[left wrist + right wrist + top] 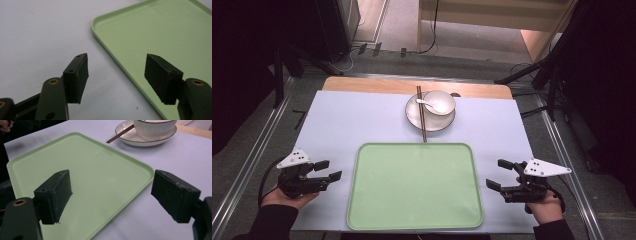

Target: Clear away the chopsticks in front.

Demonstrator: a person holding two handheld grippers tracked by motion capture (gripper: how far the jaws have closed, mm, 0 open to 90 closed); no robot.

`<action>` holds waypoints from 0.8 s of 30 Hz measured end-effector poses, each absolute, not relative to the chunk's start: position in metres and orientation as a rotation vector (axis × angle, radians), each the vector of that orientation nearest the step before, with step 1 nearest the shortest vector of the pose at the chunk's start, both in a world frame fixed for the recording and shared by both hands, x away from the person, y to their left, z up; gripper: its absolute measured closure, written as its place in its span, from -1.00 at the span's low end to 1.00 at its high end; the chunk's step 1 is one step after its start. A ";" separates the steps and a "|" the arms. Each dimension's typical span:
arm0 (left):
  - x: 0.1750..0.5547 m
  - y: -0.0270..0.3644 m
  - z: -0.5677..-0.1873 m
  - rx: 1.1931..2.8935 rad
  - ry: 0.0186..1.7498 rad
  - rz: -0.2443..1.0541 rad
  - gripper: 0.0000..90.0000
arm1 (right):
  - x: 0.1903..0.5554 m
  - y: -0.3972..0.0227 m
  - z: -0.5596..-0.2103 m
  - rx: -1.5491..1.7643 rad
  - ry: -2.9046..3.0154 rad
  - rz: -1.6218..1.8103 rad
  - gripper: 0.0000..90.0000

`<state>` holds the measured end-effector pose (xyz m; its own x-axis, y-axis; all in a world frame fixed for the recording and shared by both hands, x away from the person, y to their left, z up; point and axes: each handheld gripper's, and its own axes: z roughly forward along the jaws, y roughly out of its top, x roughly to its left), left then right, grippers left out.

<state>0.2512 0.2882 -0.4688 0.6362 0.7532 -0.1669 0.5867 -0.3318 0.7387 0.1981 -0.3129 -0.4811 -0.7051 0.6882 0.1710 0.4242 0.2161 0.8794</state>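
A pale green tray [362,200] lies at the table's near middle, with nothing on it. Behind it a white plate [414,117] carries a white bowl [442,100] with a white spoon [427,103] in it, and brown chopsticks [421,120] lie across the plate's left side. My left gripper [328,170] rests left of the tray, open, nothing between its jaws; its own view [116,77] shows the tray's rim [112,53] between the pads. My right gripper [499,174] sits right of the tray, open and empty [111,197], facing the tray [82,170], plate [130,137] and bowl [153,127].
A lilac mat [347,120] covers the wooden table [362,85]. Dark stands and cables stand on the floor beyond the far edge. Metal rails run along both sides of the table.
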 end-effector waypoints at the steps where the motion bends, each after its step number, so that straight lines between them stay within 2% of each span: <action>1: 0.251 0.288 -0.468 2.042 1.036 0.266 -0.13 | 0.198 -0.313 -0.481 1.054 2.236 1.486 -0.62; 7: 0.250 0.290 -0.467 2.013 1.047 0.257 -0.10 | 0.198 -0.313 -0.481 1.053 2.235 1.483 -0.62; 19: 0.260 0.286 -0.461 1.996 1.125 0.197 -0.23 | 0.198 -0.313 -0.481 1.056 2.233 1.480 -0.62; 24: 0.267 0.277 -0.455 2.028 1.122 0.211 -0.25 | 0.197 -0.313 -0.481 1.055 2.230 1.483 -0.62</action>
